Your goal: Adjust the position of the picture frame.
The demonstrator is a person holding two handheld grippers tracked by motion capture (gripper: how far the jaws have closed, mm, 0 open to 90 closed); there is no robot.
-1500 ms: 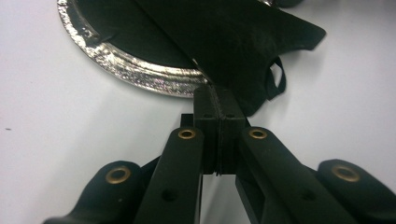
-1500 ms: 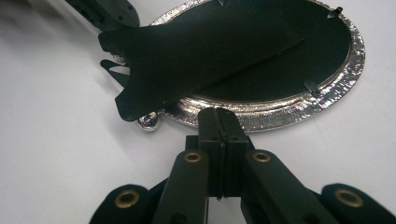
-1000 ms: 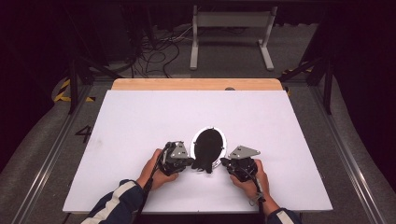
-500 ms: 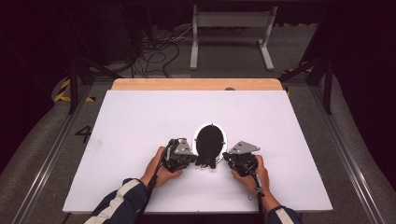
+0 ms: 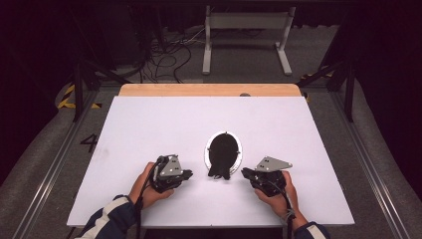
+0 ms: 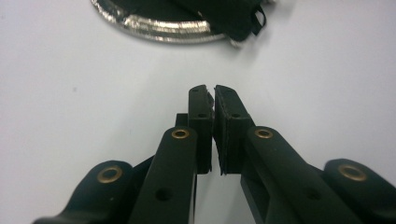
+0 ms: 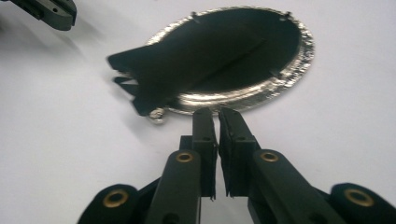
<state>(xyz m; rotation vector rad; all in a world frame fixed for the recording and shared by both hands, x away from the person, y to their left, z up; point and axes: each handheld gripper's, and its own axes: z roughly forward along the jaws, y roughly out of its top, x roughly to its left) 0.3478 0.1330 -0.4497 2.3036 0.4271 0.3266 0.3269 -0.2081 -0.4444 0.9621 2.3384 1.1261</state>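
An oval silver-rimmed dish (image 5: 238, 149) lies on the white table, a little nearer than its middle. A flat black cloth piece (image 5: 222, 149) covers it, with a ragged end hanging over the near rim. My left gripper (image 5: 189, 174) rests on the table to the left of that end, shut and holding nothing. To the right of it, my right gripper (image 5: 244, 173) is shut and holding nothing too. In the left gripper view the dish's rim (image 6: 159, 25) lies beyond the gripper (image 6: 210, 88). In the right gripper view the gripper (image 7: 218, 112) sits just short of the rim (image 7: 280, 84), and the black cloth (image 7: 201, 60) spreads left.
The white table top (image 5: 149, 129) has bare room on all sides of the dish. A wooden strip (image 5: 209, 89) runs along its far edge. Cables and a metal stand (image 5: 244, 30) sit on the floor beyond. Rails run down both sides.
Both grippers have drawn away from the near end of the black cloth, left one leftward, right one rightward. The dish has shifted slightly away from the person.
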